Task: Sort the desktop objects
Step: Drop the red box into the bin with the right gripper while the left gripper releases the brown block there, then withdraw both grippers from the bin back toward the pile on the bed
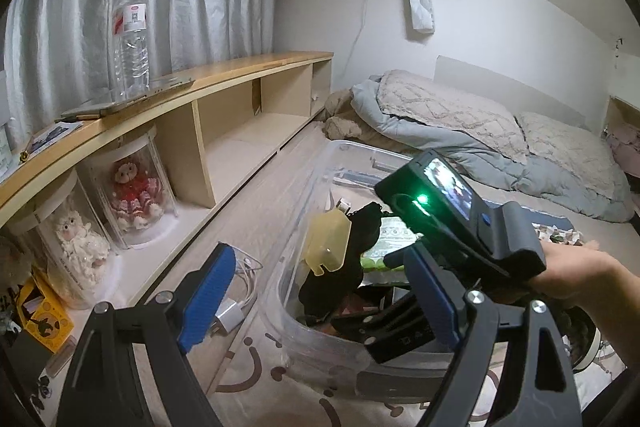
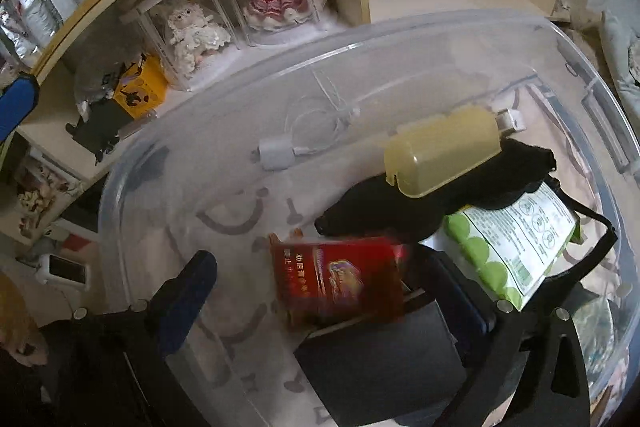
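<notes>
Right wrist view: red packet (image 2: 340, 279) lies loose between spread right tongs (image 2: 332, 291).

Yellow case (image 2: 444, 151), red packet (image 2: 340, 279), green-dotted white pack (image 2: 508, 247), clear bin (image 2: 120, 187).

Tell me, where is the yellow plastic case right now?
The yellow plastic case lies inside the clear storage bin, on top of a black pouch. In the right wrist view it is right of centre, above the green-dotted packet.
</notes>
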A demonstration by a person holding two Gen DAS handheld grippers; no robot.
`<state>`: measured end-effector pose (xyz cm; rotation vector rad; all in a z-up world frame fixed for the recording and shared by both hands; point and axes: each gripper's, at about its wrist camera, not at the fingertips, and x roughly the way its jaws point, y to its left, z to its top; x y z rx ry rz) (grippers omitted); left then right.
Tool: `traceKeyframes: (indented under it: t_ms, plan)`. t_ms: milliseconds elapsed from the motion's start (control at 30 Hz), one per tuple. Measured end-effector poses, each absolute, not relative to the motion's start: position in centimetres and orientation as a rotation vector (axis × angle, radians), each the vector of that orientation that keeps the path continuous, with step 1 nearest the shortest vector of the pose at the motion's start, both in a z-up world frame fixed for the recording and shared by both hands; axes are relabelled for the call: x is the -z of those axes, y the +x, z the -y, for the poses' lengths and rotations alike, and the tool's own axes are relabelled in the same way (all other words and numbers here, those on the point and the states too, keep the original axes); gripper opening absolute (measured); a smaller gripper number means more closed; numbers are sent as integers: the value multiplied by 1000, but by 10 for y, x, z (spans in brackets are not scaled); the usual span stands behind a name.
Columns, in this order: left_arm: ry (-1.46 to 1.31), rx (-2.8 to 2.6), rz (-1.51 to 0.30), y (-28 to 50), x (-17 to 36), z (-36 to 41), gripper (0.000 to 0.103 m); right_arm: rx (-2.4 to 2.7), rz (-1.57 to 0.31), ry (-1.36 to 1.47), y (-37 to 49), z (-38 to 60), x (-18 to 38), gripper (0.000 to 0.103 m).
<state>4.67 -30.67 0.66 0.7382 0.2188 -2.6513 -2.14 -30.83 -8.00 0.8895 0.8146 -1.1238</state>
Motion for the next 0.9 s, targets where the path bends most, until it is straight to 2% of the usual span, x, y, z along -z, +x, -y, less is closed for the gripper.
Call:
traceKeyframes:
  t_ms: [900]
  plan:
    - [750, 2666, -190, 41, -7, 292, 87, 1307, -680, 682, -51, 249, 49, 103]
